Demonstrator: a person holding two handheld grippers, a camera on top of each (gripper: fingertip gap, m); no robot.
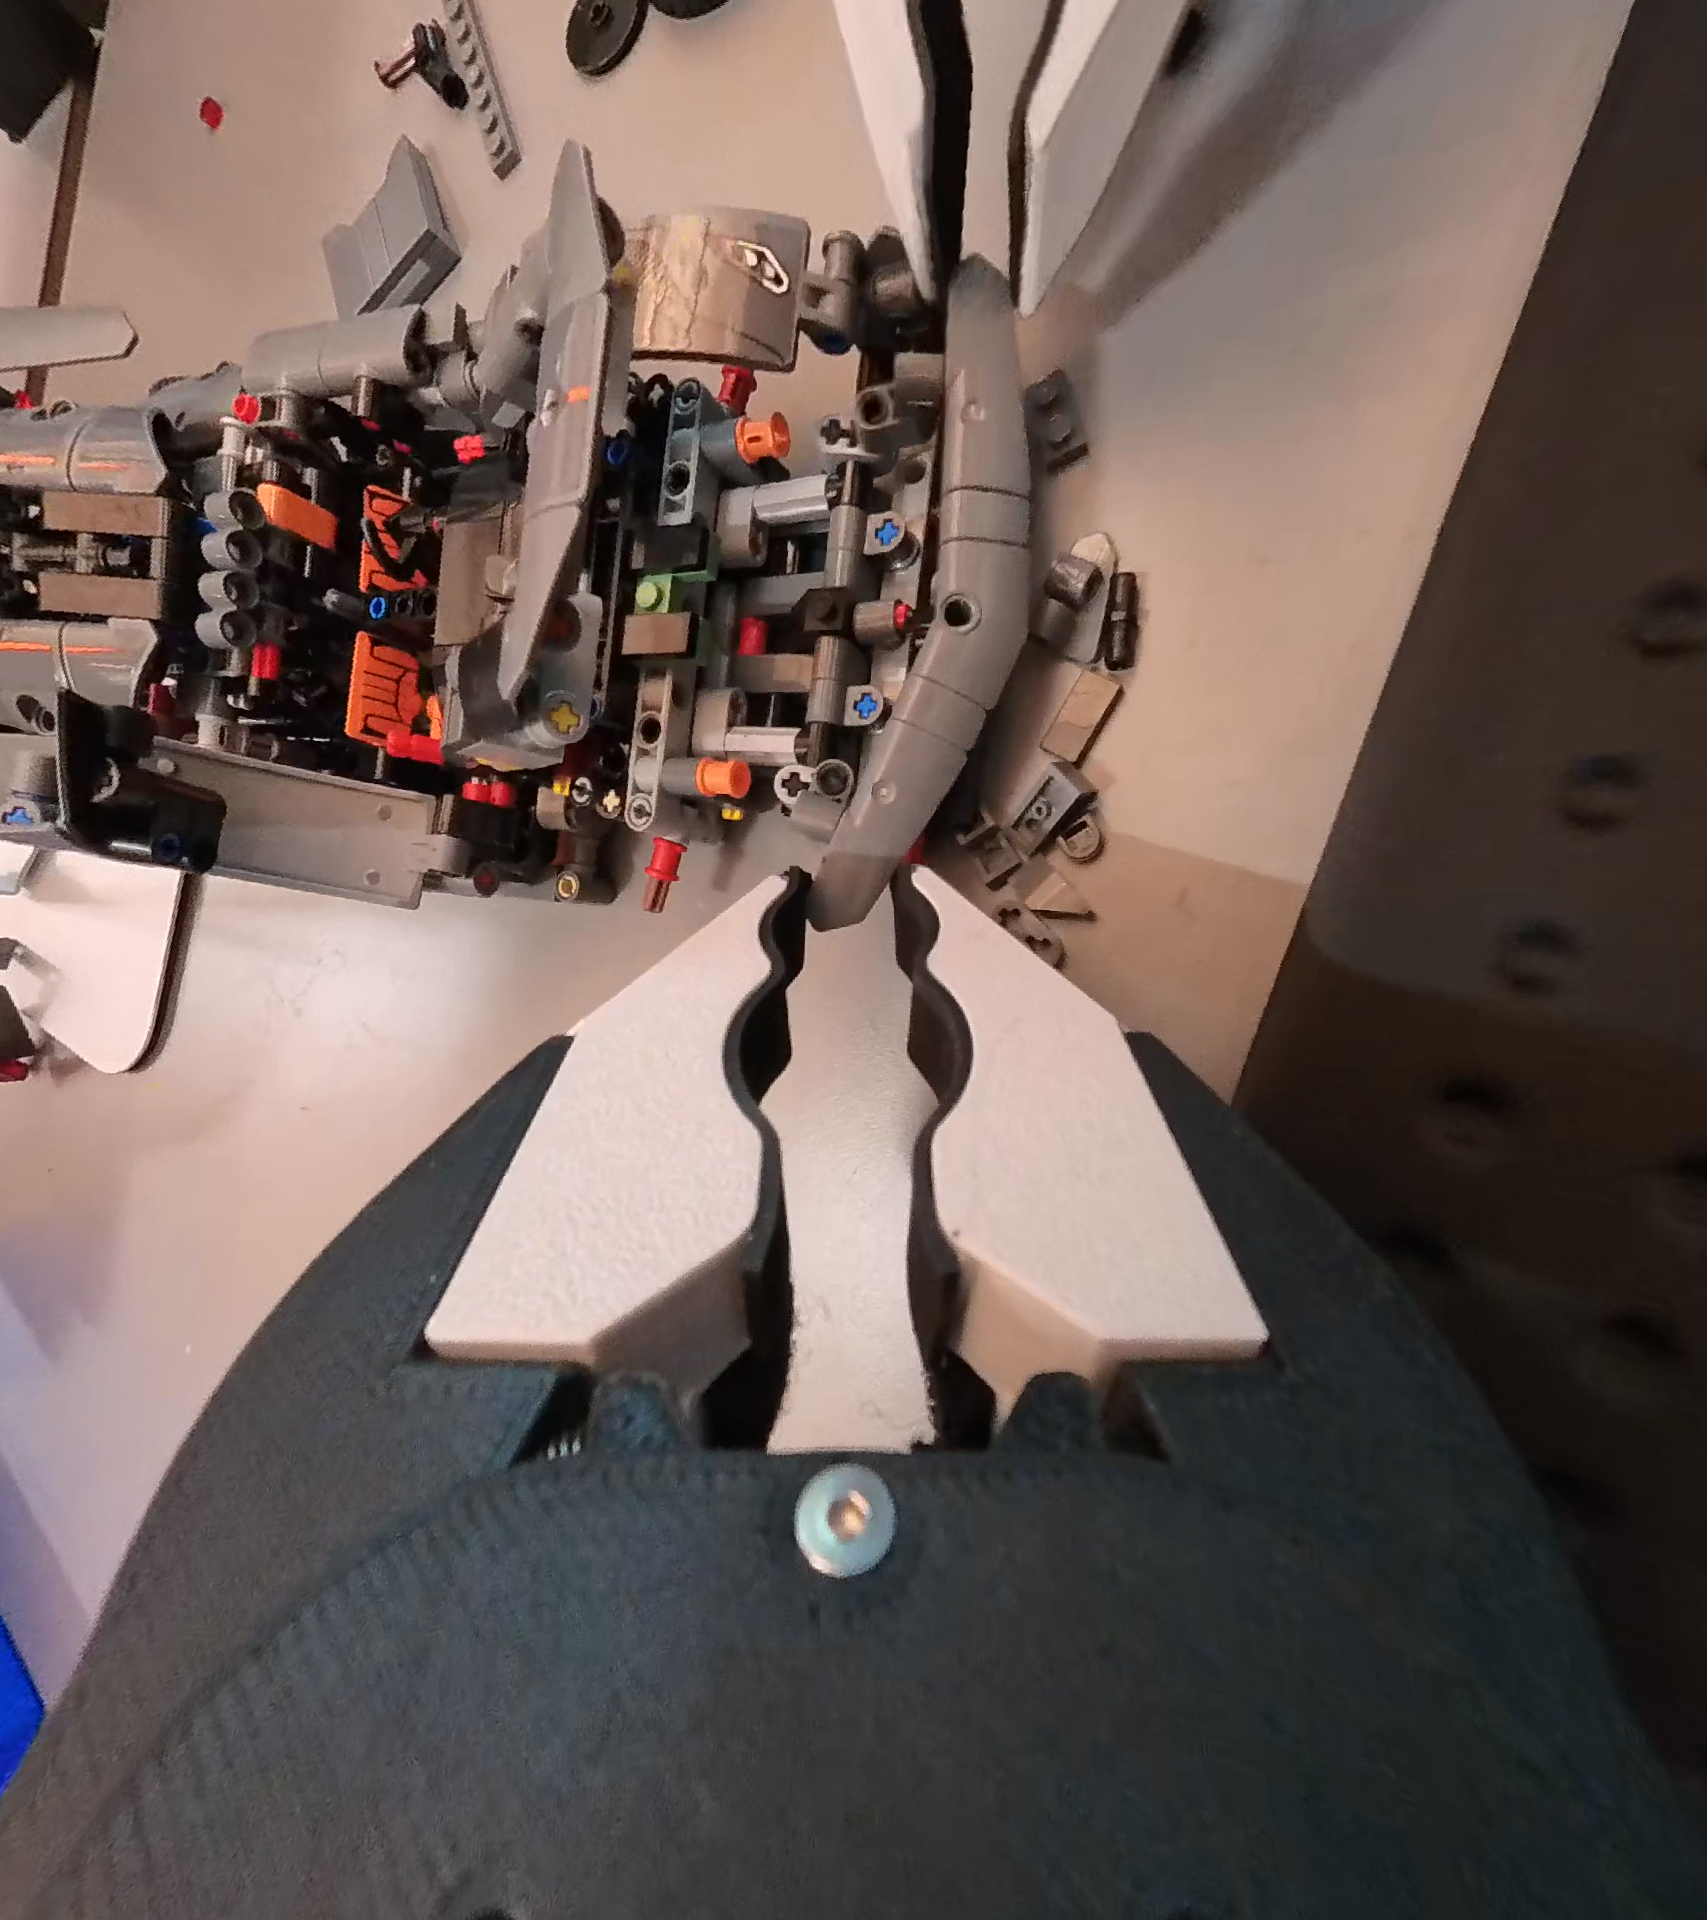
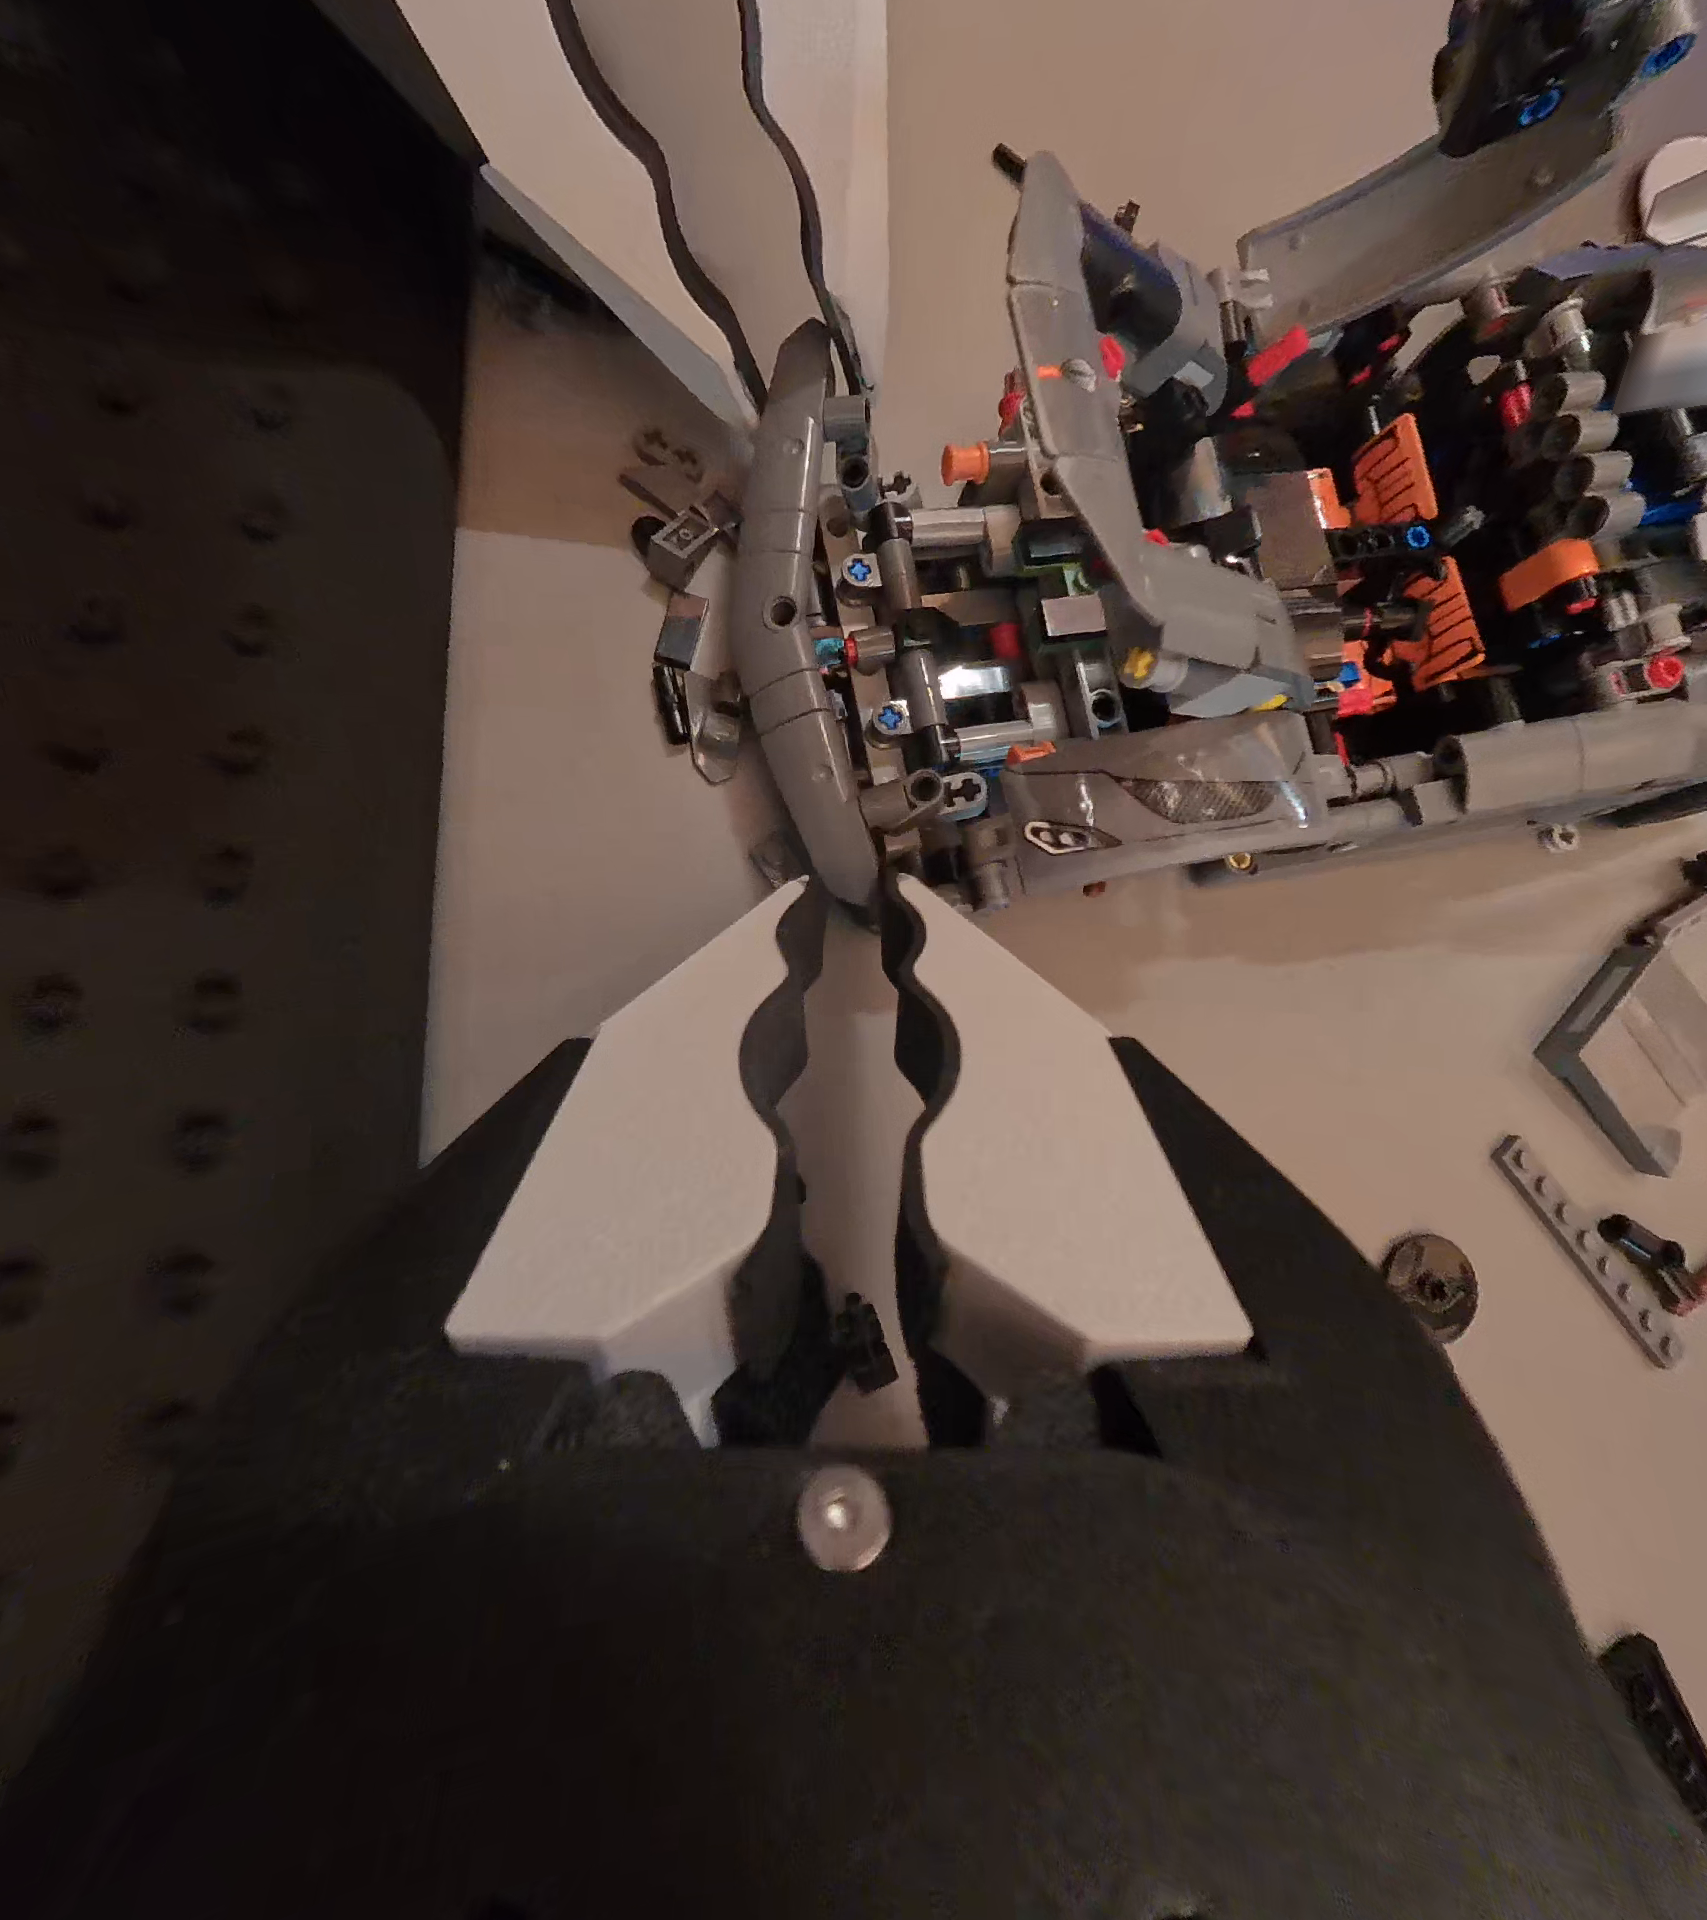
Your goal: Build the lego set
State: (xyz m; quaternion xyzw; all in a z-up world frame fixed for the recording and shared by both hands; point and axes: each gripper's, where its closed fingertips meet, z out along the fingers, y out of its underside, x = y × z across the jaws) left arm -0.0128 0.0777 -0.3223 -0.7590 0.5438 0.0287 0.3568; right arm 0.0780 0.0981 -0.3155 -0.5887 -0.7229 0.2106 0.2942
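A long curved grey panel forms one end of a partly built grey Lego vehicle that lies on a pale table. Both grippers meet this panel, one at each tip. In the left wrist view the left gripper has its white fingers drawn in on the panel's near tip, which sits pinched between the fingertips. In the right wrist view the right gripper grips the panel's other tip the same way, its fingers narrowed onto the grey end. Each gripper also shows at the far end of the panel in the other's view.

Behind the panel the model's open frame shows orange grilles, red and blue pins, and grey beams; a grey wheel arch sits at its far side in the left view.

Small grey loose pieces lie scattered on the table just beyond the panel. In the right view, right of the gripper, lie a long grey studded plate, an angled grey beam and a dark round disc. A dark studded surface borders the table on the left.
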